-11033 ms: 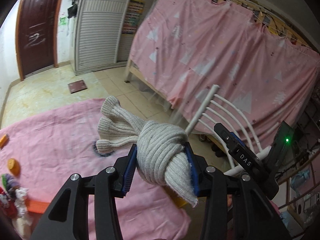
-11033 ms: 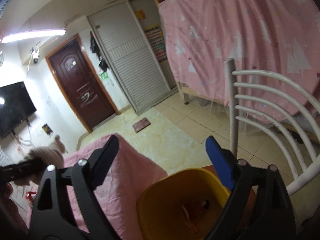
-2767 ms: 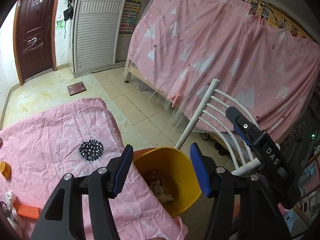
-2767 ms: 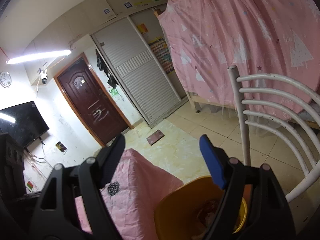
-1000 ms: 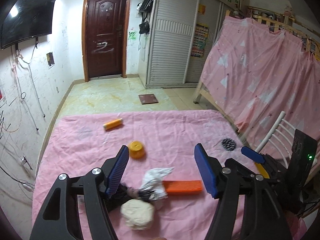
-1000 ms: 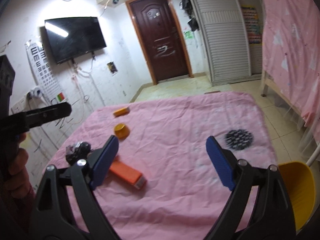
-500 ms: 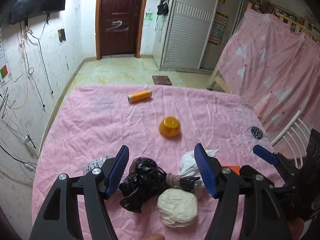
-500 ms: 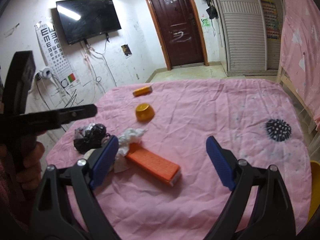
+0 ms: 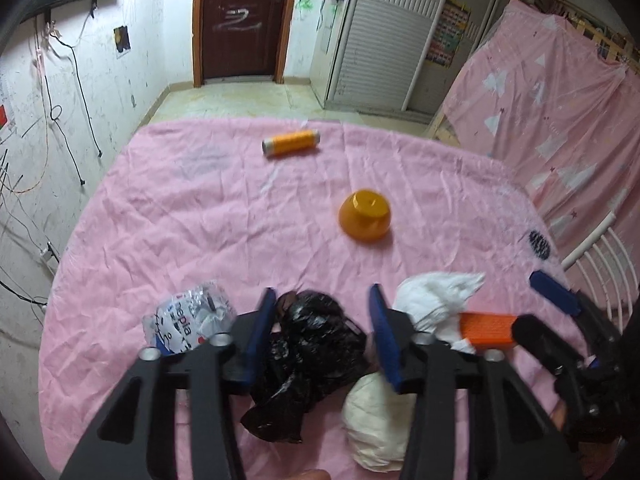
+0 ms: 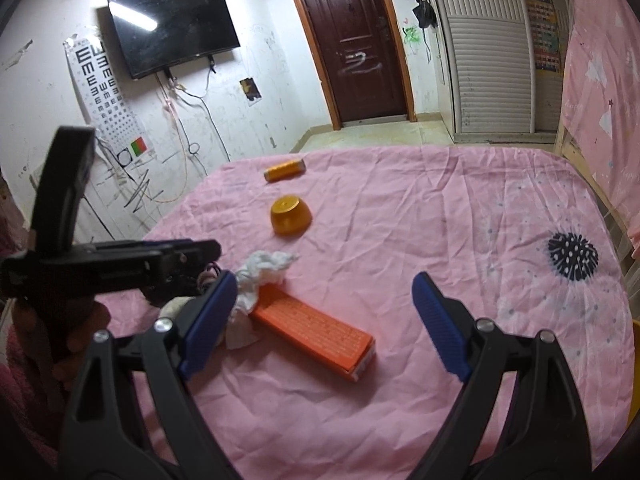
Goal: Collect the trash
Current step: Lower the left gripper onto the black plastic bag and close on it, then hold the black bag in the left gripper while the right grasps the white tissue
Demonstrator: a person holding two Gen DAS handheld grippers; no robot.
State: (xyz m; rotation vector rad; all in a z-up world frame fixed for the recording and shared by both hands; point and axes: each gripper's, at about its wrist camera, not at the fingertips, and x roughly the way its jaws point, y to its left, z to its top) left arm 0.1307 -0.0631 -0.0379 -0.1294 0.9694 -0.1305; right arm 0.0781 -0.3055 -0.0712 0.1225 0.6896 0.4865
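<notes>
pink cloth covered the table (image 9: pixel 208 208) from edge to edge, wrinkled, with a dark door and a slatted wardrobe behind it. at the near end lay the heap of rubbish: a crumpled black plastic bag (image 9: pixel 316 344), a clear printed wrapper (image 9: pixel 188 318) to its left, a wad of white tissue (image 9: pixel 434 300), a cream-coloured ball (image 9: pixel 378 420) and a flat orange box (image 10: pixel 314 330). further off sat an orange upturned cup (image 9: pixel 365 215) and an orange tube (image 9: pixel 291 142), both well apart from the heap. the left gripper (image 9: pixel 322 330) had just been closing, and its blue pads stood narrow on either side of the black bag, pressing into its top; i judged the bag caught, though only by loose film. the right gripper (image 10: pixel 320 326) hung over the orange box with its jaws wide and nothing in them, the box lying between the pads but untouched, the tissue against its left pad. what could have gone wrong seemed plain enough to me: the bag was slack and slippery, so a lift might have pulled a fold free and dropped it, or spilled whatever it held. the cream ball lay just beside the right pad and could have been nudged off the near edge. the box, lying aslant to the right jaws, might have skidded rather than been gripped.
</notes>
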